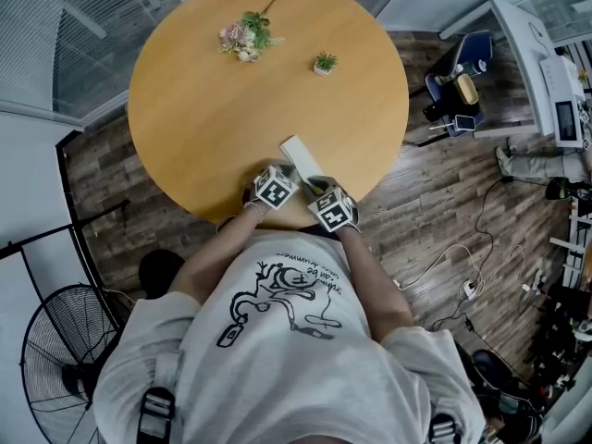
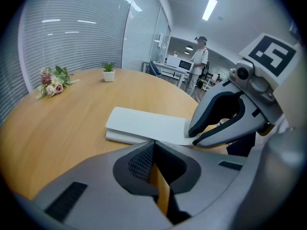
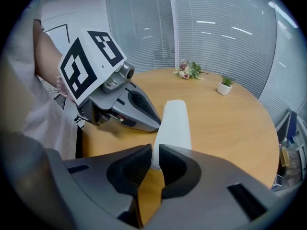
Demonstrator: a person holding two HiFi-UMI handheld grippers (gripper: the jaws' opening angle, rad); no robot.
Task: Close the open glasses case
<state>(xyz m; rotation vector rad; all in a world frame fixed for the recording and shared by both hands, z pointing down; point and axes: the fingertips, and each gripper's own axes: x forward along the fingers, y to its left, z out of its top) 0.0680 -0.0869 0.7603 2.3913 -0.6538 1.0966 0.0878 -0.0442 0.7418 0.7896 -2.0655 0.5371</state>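
A white glasses case point(image 1: 301, 158) lies on the round wooden table point(image 1: 203, 109) near its front edge, lid lying low over the body. In the right gripper view the case point(image 3: 173, 123) runs away from me, and its near end sits between the pads of my right gripper point(image 3: 155, 153), which is shut on it. The left gripper view shows the case point(image 2: 144, 124) ahead, with the right gripper point(image 2: 194, 138) pinching its thin flap end. My left gripper point(image 2: 153, 148) is shut on nothing, just short of the case's side; it shows as the left gripper point(image 3: 151, 121) beside the case.
A small flower bunch point(image 1: 245, 36) and a tiny potted plant point(image 1: 325, 63) rest on the table's far side. A floor fan point(image 1: 55, 359) stands at lower left, a blue chair with items point(image 1: 458, 86) at right. A person point(image 2: 199, 56) stands far back.
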